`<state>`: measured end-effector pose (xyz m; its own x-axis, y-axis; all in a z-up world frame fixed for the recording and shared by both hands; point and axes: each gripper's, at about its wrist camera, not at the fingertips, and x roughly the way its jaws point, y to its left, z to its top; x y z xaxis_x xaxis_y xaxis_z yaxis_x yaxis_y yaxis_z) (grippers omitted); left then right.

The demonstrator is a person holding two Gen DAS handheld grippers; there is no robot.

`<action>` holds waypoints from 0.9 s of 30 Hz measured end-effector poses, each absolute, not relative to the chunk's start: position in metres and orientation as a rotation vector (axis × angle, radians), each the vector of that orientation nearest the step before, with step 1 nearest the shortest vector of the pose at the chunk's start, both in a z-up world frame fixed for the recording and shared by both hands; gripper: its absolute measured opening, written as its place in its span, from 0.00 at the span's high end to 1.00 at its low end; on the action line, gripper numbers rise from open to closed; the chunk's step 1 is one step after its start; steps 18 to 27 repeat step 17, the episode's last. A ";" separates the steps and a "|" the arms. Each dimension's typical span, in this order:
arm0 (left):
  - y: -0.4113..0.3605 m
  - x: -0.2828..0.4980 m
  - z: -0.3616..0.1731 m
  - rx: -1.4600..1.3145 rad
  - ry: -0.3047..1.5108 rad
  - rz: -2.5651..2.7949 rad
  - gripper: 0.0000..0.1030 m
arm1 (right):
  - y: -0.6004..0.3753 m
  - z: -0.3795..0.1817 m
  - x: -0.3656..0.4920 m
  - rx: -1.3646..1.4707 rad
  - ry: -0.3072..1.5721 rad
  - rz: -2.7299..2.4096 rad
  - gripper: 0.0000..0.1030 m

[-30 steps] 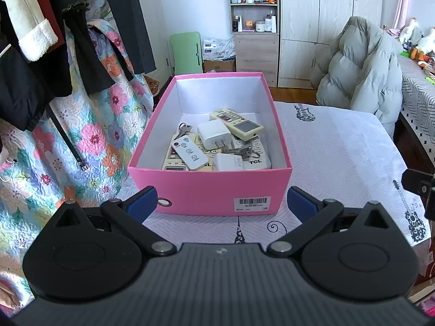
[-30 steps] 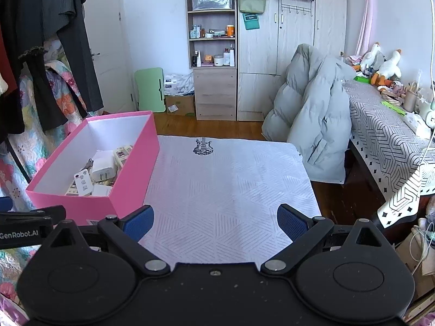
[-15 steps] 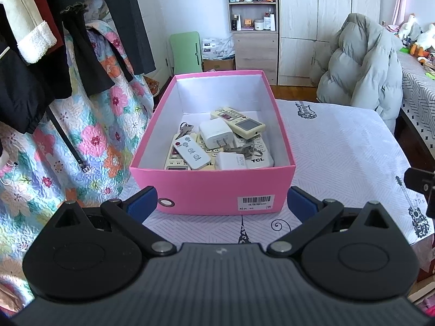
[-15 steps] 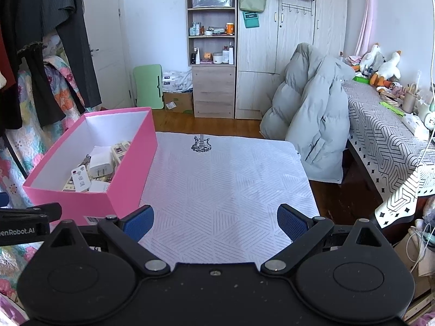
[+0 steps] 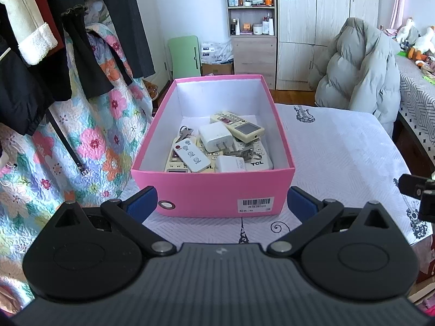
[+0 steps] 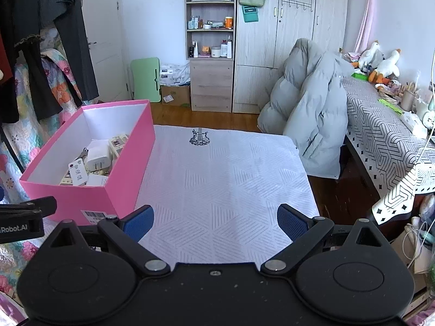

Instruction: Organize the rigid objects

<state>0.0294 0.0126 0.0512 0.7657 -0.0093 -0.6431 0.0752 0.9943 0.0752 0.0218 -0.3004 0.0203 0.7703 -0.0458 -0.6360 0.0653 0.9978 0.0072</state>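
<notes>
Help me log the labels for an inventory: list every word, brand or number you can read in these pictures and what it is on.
"TCL": on the white remote in the pink box.
"Robot.AI": on the left gripper's body, seen from the right wrist; its start is cut off.
Barcode sticker on the box front: digits too small to read.
White charger: faint print, unreadable.
Shelf bottles: labels too blurred.

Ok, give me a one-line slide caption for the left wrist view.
Open left gripper faces pink box holding remotes, chargers and keys on the white tablecloth.
</notes>
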 end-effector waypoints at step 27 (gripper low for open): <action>0.015 0.028 0.051 0.120 0.678 -0.008 0.00 | -0.299 0.020 0.020 0.023 0.687 -0.059 0.04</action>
